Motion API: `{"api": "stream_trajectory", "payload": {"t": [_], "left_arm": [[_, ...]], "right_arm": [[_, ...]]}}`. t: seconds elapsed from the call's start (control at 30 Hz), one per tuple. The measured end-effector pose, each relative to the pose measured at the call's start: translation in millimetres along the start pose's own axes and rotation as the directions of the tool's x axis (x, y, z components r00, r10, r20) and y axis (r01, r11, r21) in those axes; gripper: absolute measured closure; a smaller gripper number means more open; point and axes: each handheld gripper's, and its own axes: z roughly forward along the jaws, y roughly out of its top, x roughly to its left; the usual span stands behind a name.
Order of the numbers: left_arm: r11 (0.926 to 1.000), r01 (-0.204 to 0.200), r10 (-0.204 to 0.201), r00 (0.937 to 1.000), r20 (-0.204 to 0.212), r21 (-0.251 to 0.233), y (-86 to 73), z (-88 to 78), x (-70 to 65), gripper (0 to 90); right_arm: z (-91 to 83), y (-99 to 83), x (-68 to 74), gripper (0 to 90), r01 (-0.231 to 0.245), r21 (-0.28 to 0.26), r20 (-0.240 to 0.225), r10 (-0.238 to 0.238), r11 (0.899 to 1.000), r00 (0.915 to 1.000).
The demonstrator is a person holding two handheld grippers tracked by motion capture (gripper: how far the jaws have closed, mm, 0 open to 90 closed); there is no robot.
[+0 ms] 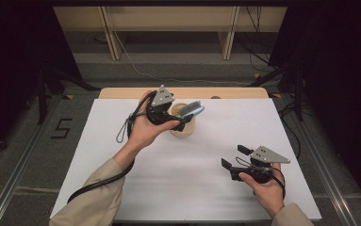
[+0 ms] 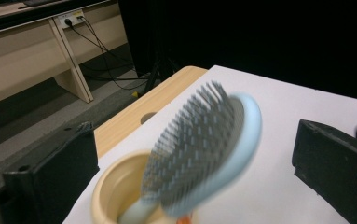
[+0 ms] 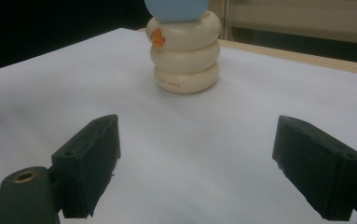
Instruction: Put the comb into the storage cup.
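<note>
Hairbrush [image 1: 191, 110], pale blue with grey bristles: handle down in a cream ribbed cup [image 1: 184, 127], upper centre of the high view, head tilted right. Left gripper [image 1: 180, 123]: at the cup, jaws apart either side of the brush. Right gripper [image 1: 234, 162]: lower right, over the white table [image 1: 121, 141], jaws wide apart, holding nothing.

Holder [image 1: 184, 127] stands on the desk [image 1: 192, 188], toward its far edge, left of centre. Hairbrush [image 1: 191, 110] sits in the holder, handle end down inside, head tilted out over the rim toward the right. Left gripper [image 1: 180, 123] is just beside the holder, on its left and near side, jaws apart on either side of the brush head in the left gripper view. Right gripper [image 1: 232, 161] lies near the desk's front right, well apart from the holder, jaws apart and pointing left toward it. Floor and shelving lie behind the desk.
</note>
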Motion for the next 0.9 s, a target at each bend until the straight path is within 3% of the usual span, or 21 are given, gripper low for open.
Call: {"api": "stream_trajectory", "payload": {"t": [0.33,0.57,0.9], "left_arm": [[0.9997,0.024,-0.024,0.9997,-0.008,-0.009,-27.7,-42.6,5.8,0.0],[0.9992,0.032,-0.033,0.9993,-0.016,-0.022,-49.2,-62.2,7.4,0.0],[0.9987,0.042,-0.043,0.9986,-0.03,-0.03,-64.3,-78.3,8.1,0.0]], "right_arm": [[0.4,0.9,0.8,15.7,0.001,0.0,0.005,-0.001,1.0,1.0],[0.5,0.6,0.1,15.7,0.0,-0.001,0.007,0.0,1.0,1.0],[0.9,0.7,0.5,15.7,-0.001,0.001,0.009,0.001,1.0,1.0]]}}
